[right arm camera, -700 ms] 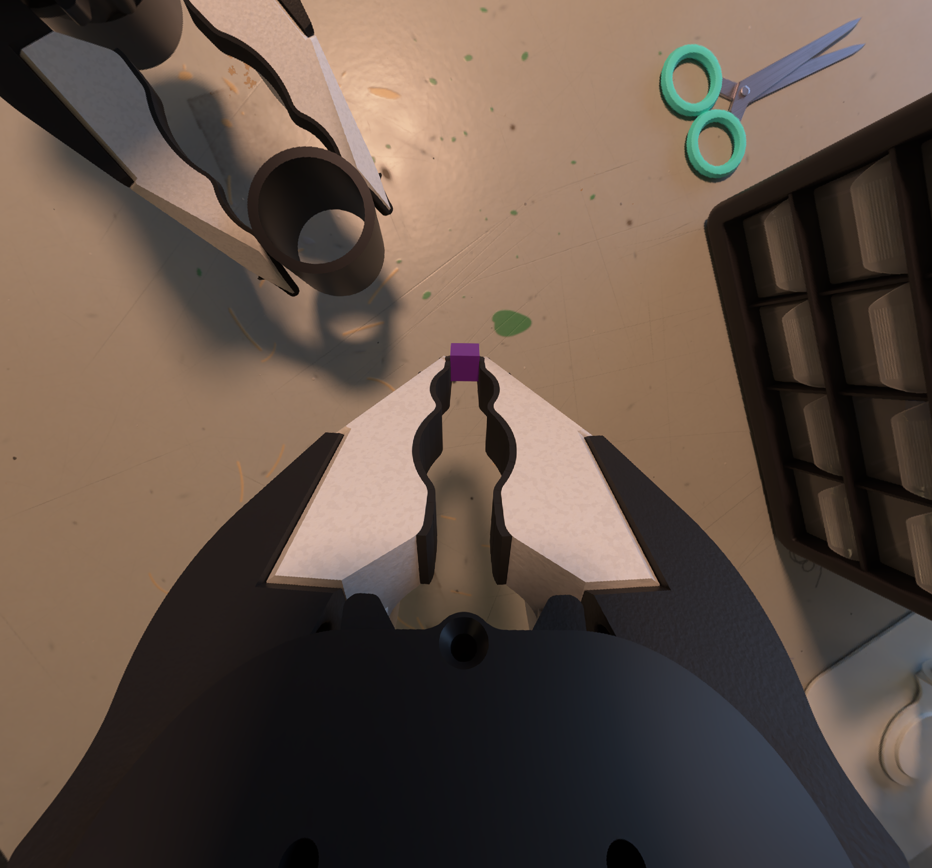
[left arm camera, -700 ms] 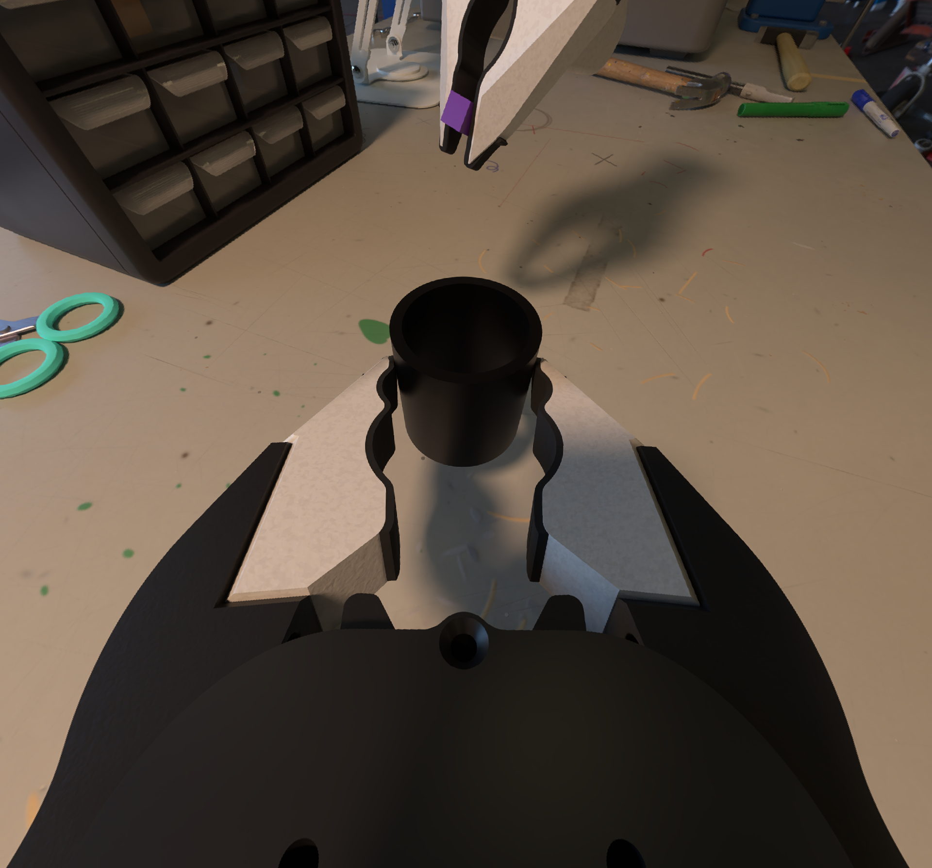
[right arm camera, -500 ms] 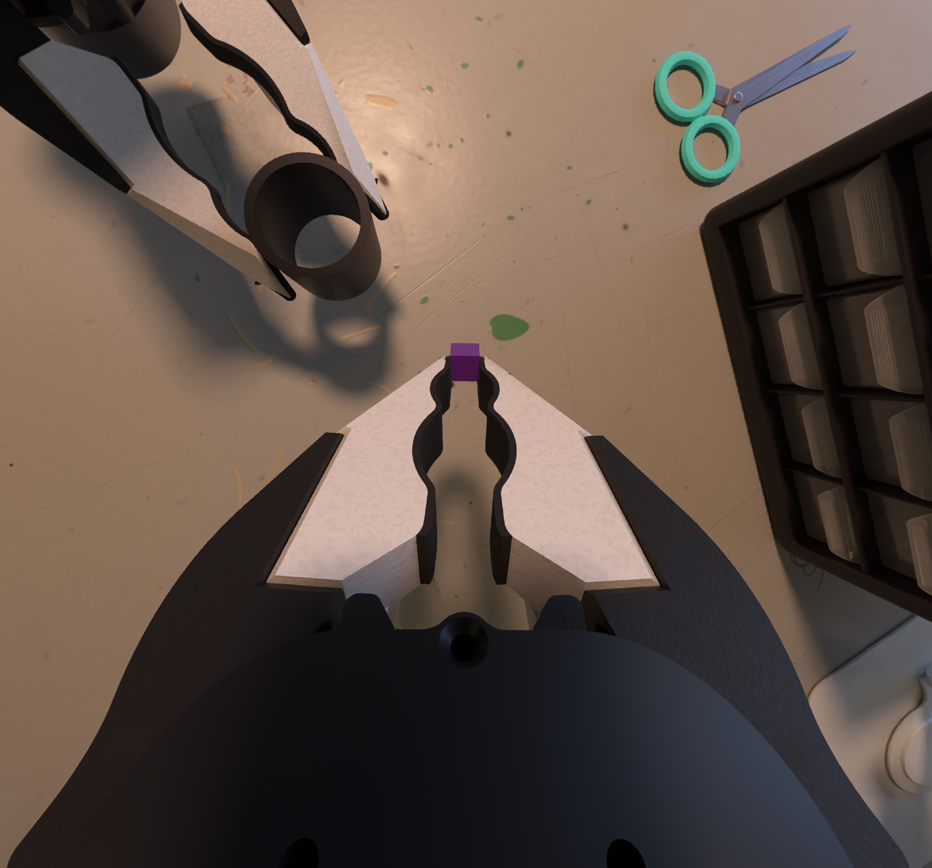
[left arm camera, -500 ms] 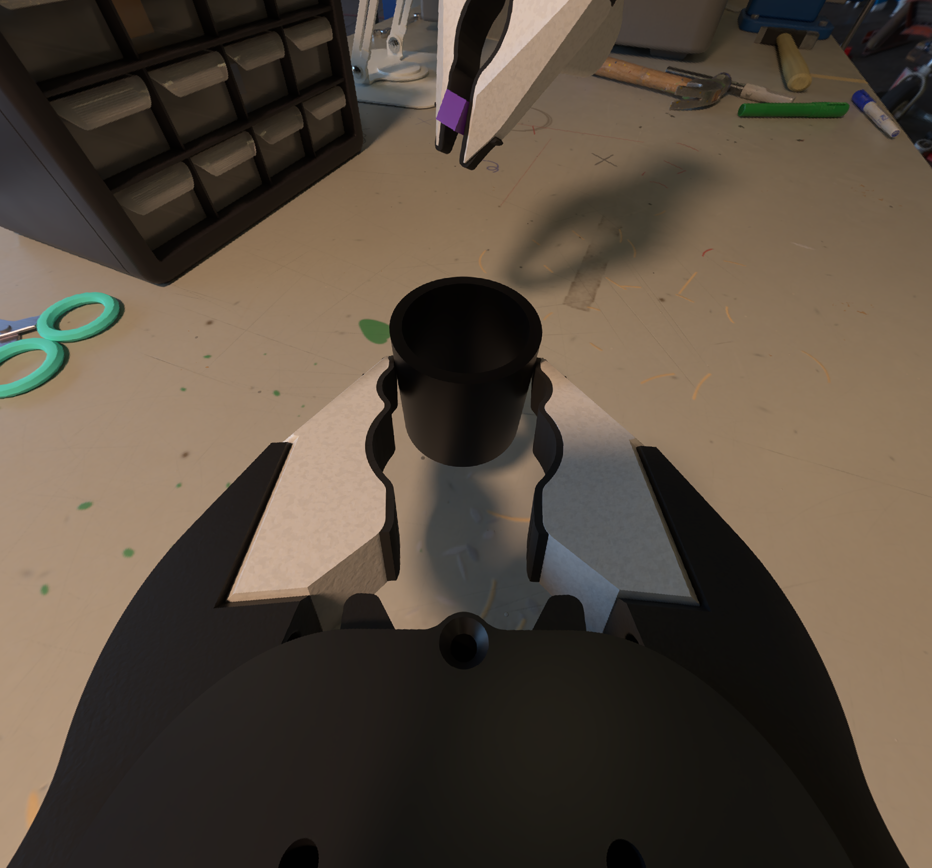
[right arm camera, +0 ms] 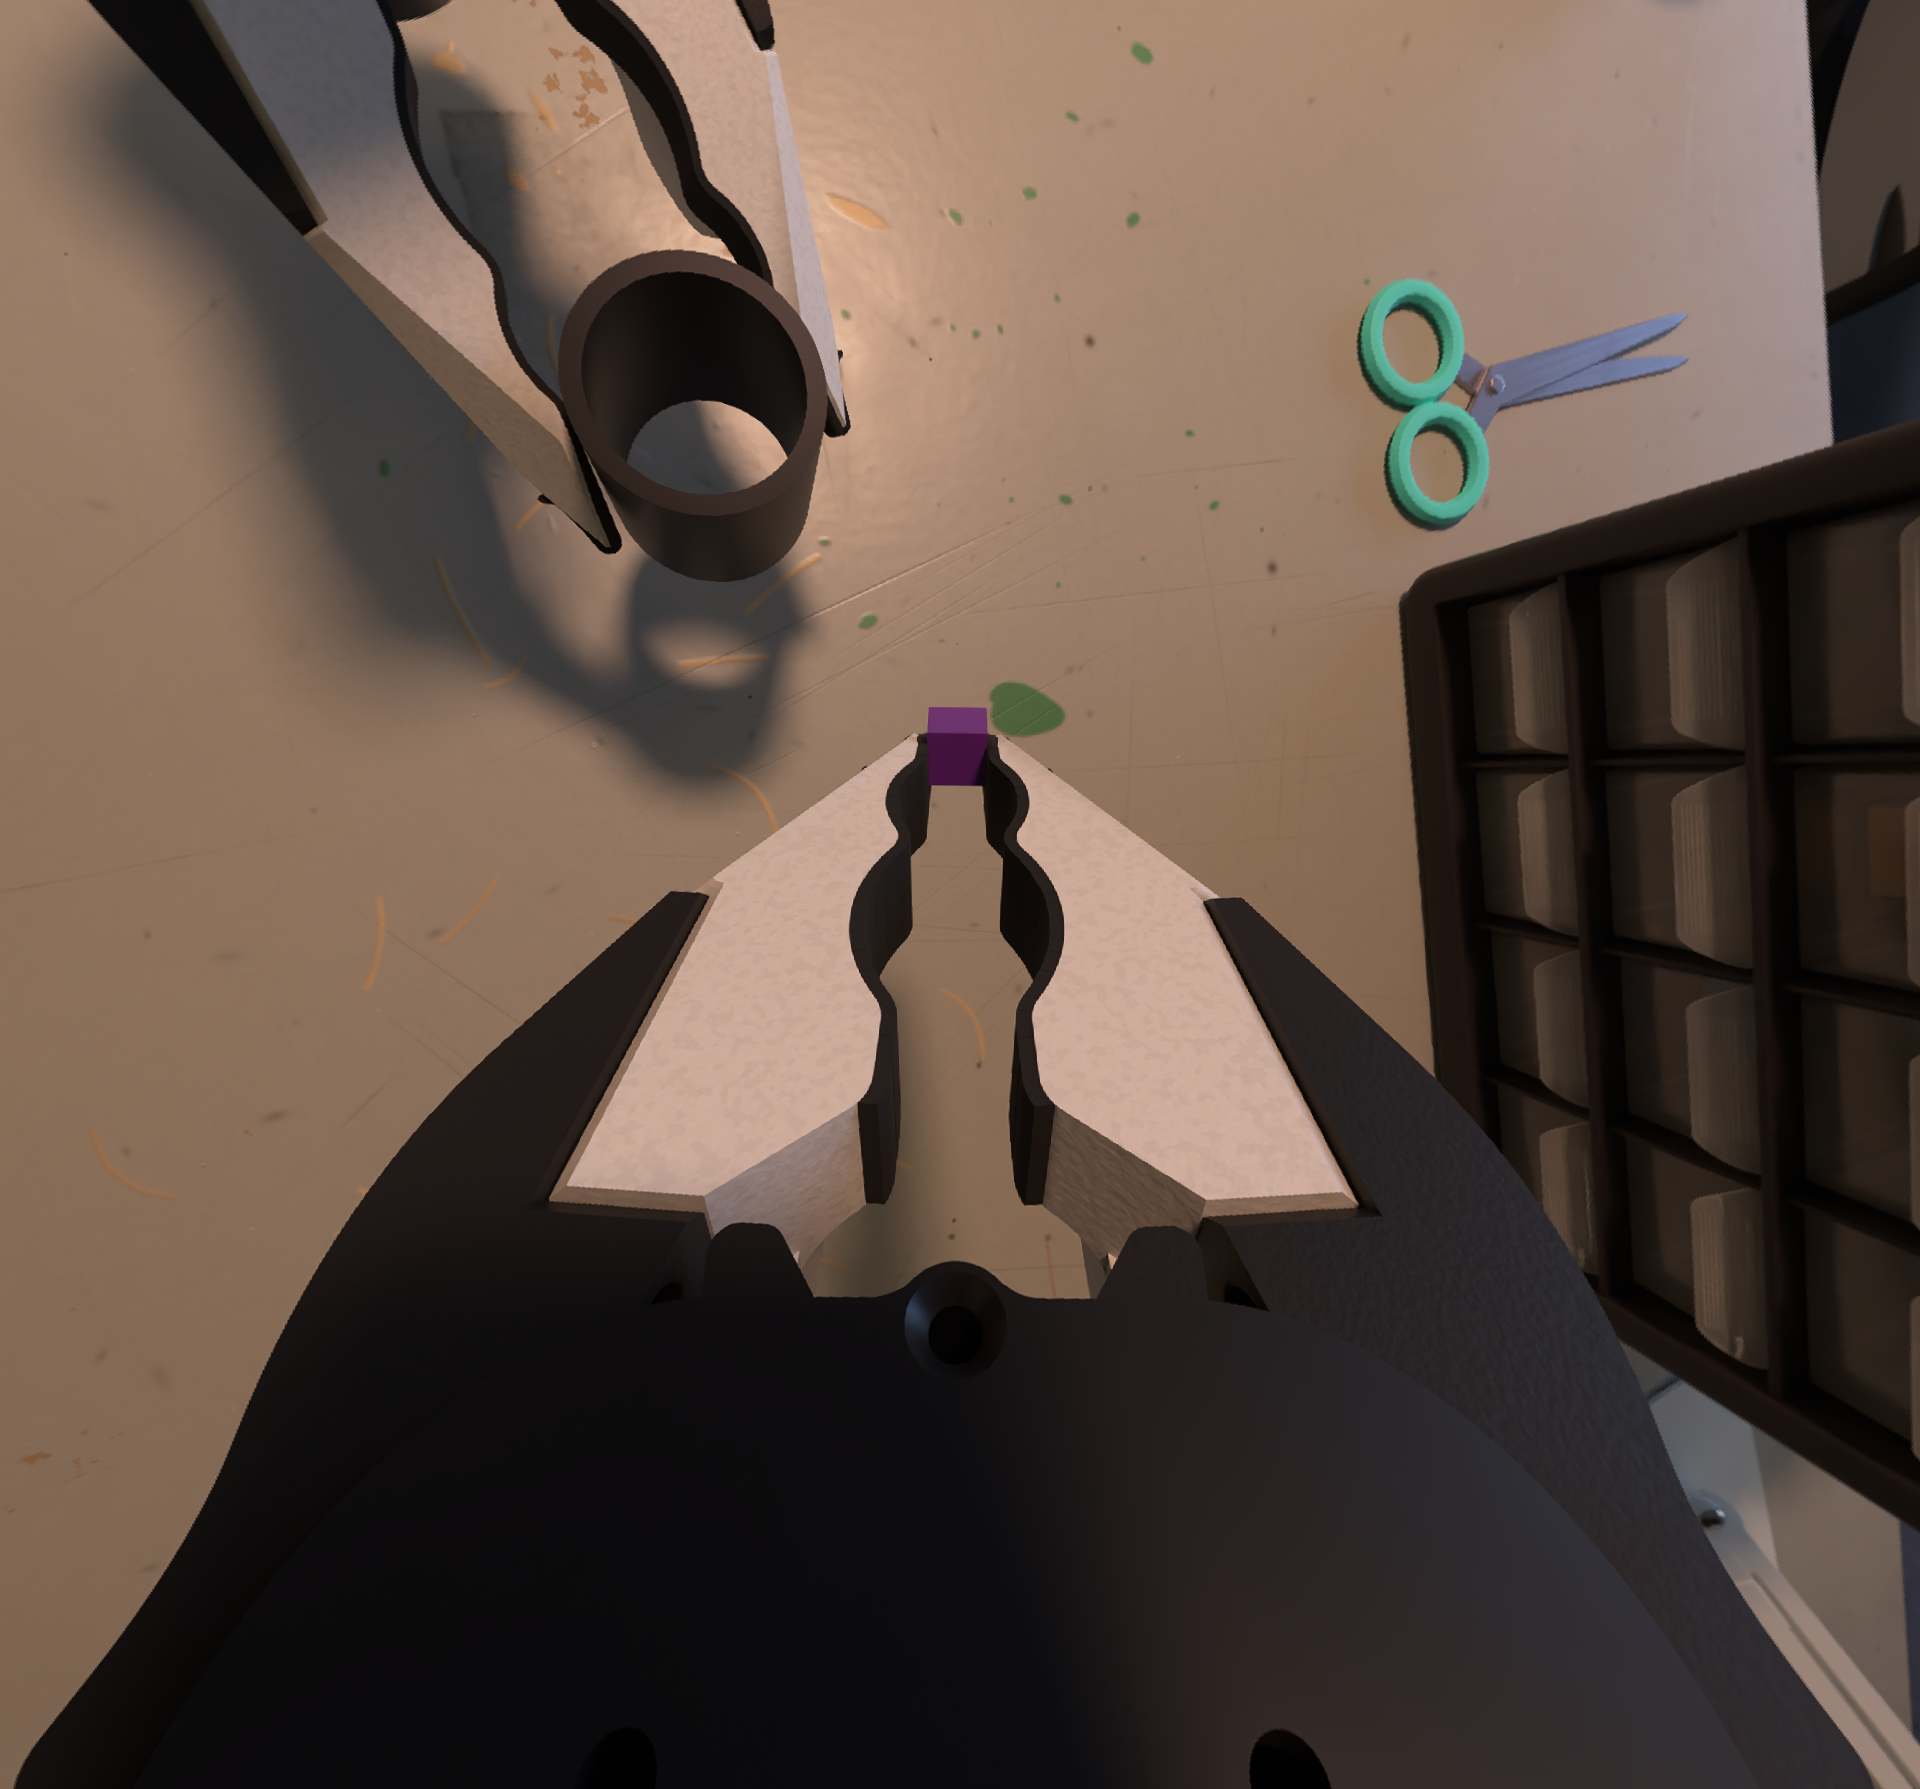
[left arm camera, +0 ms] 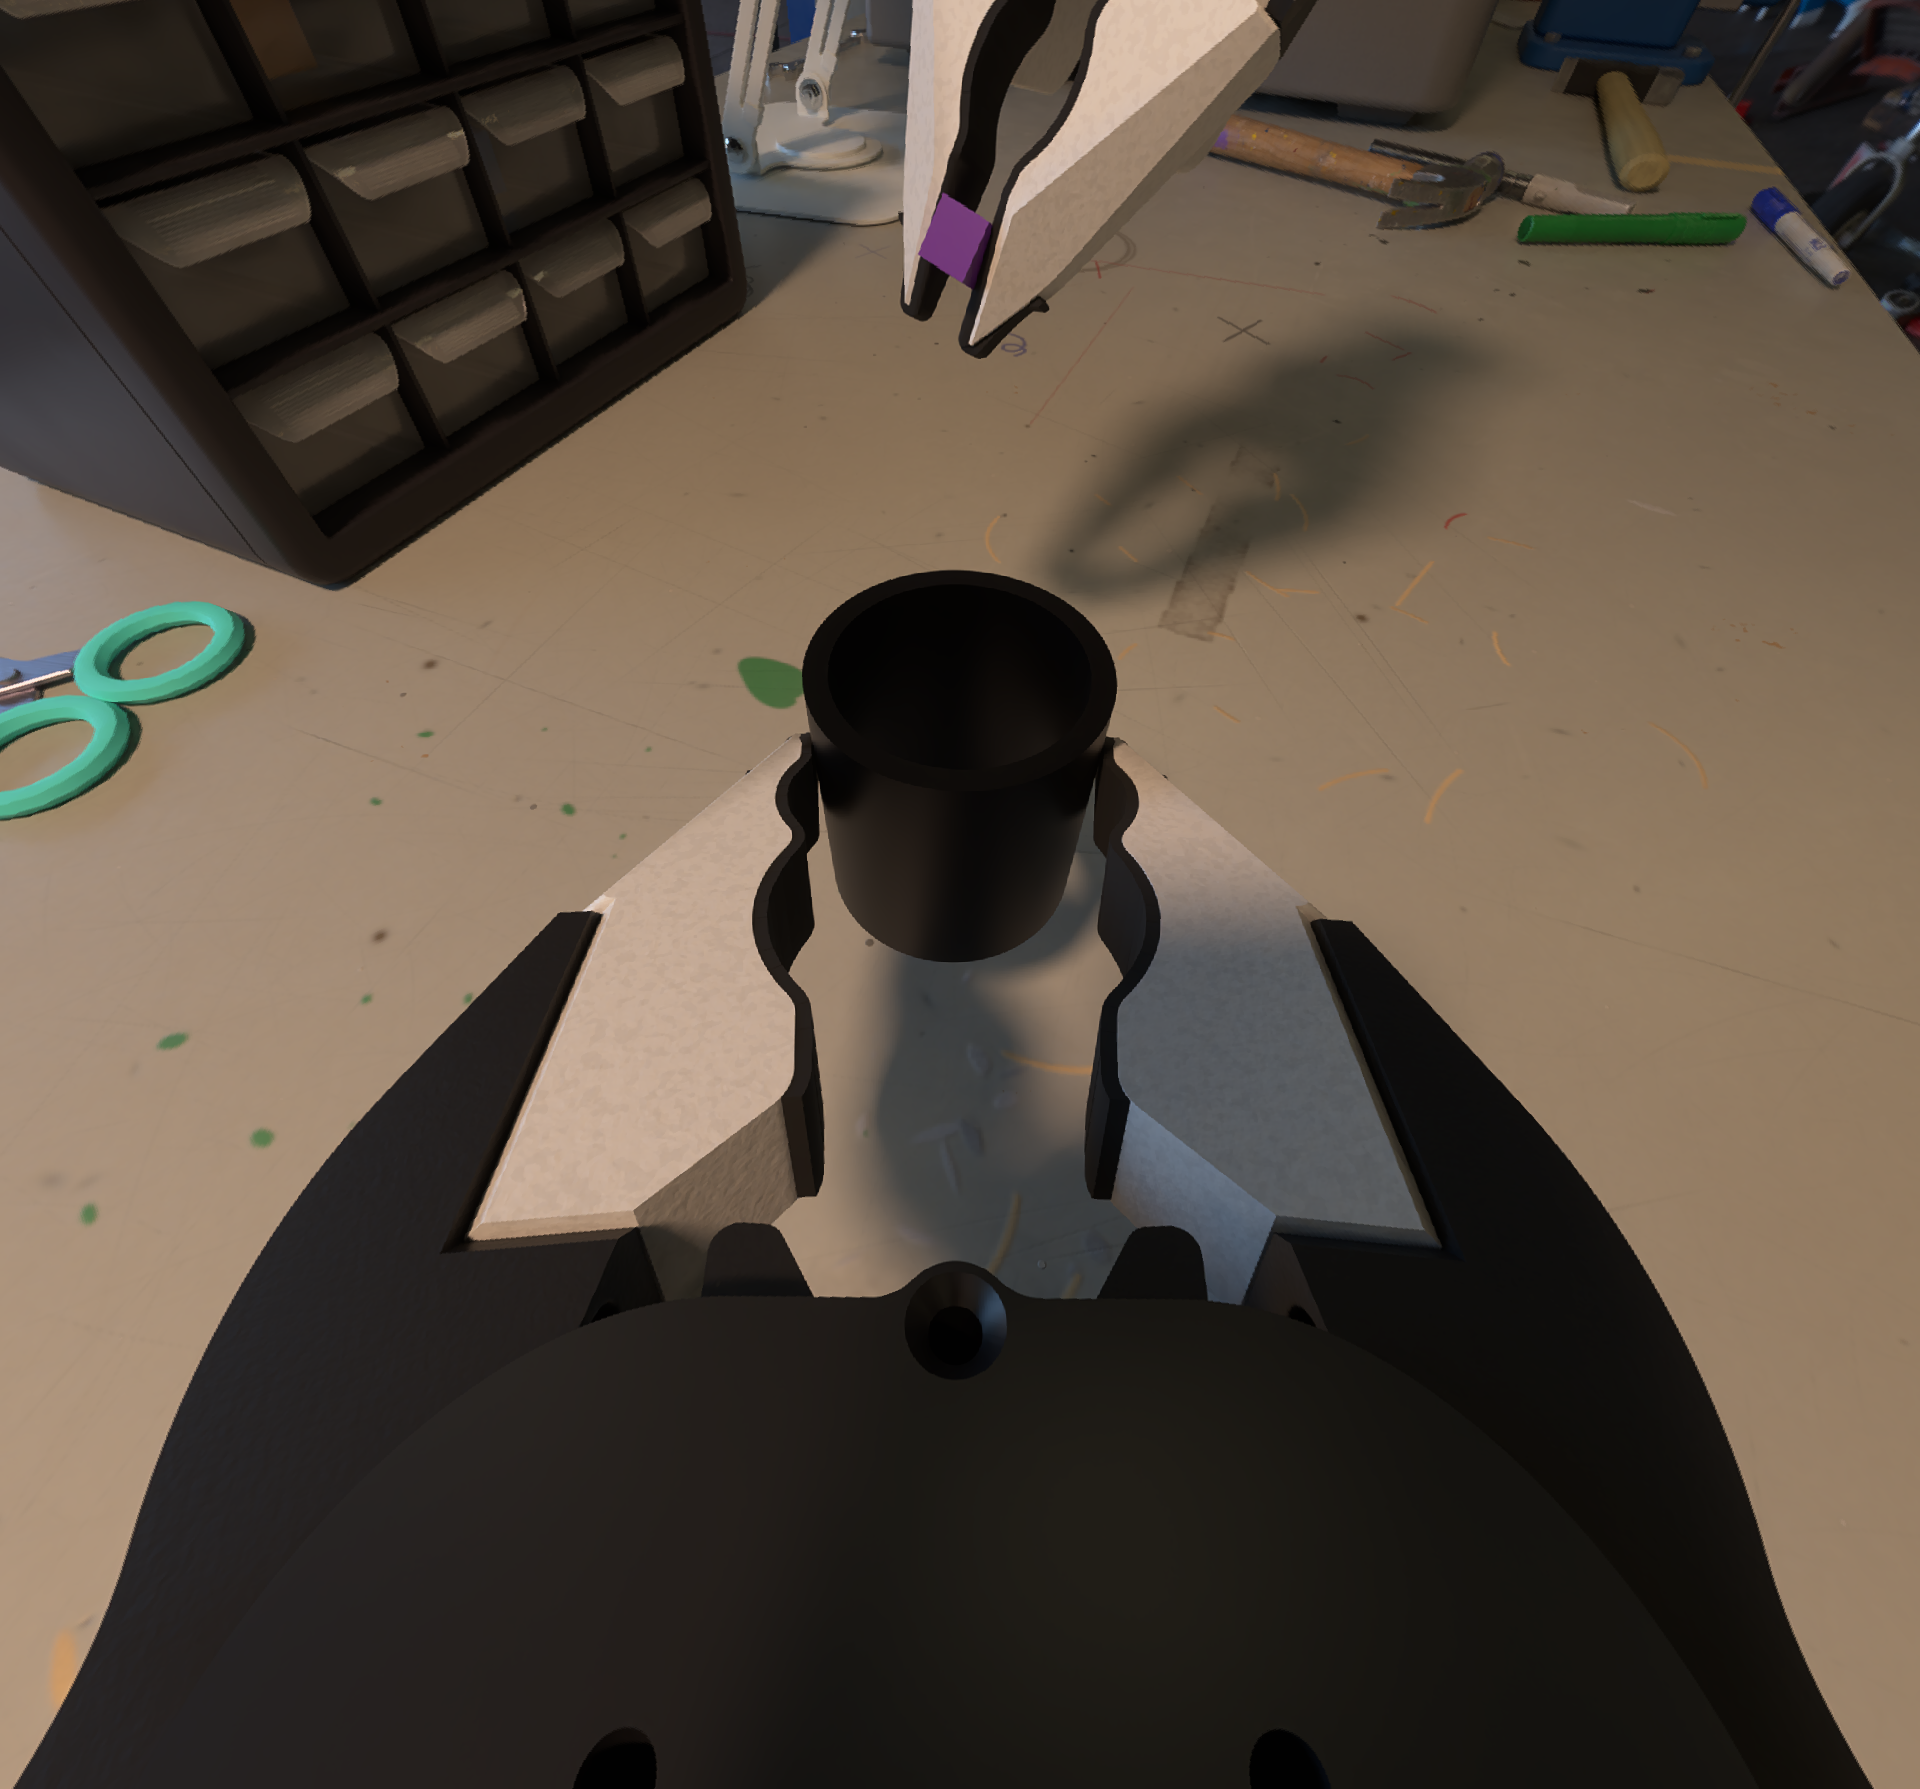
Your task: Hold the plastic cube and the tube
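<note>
Pinching the small purple plastic cube (right arm camera: 956,747) at its very tips above the scuffed beige surface (right arm camera: 1195,129), the right claw (right arm camera: 956,763) risks dropping it, while the left claw (left arm camera: 954,783), beside it, clamps the short black tube (left arm camera: 956,763) securely.

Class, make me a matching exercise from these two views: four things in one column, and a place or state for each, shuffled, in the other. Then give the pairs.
Things
1. tube
2. cube
3. scissors
4. hammer

Places or states
A. lying on the bench, green handles
B. pinched at the tips of the right gripper
C. lying at the far side of the bench, wooden handle
D. held off the bench between the fingers of the left gripper

Pairs: 1-D, 2-B, 3-A, 4-C
</note>
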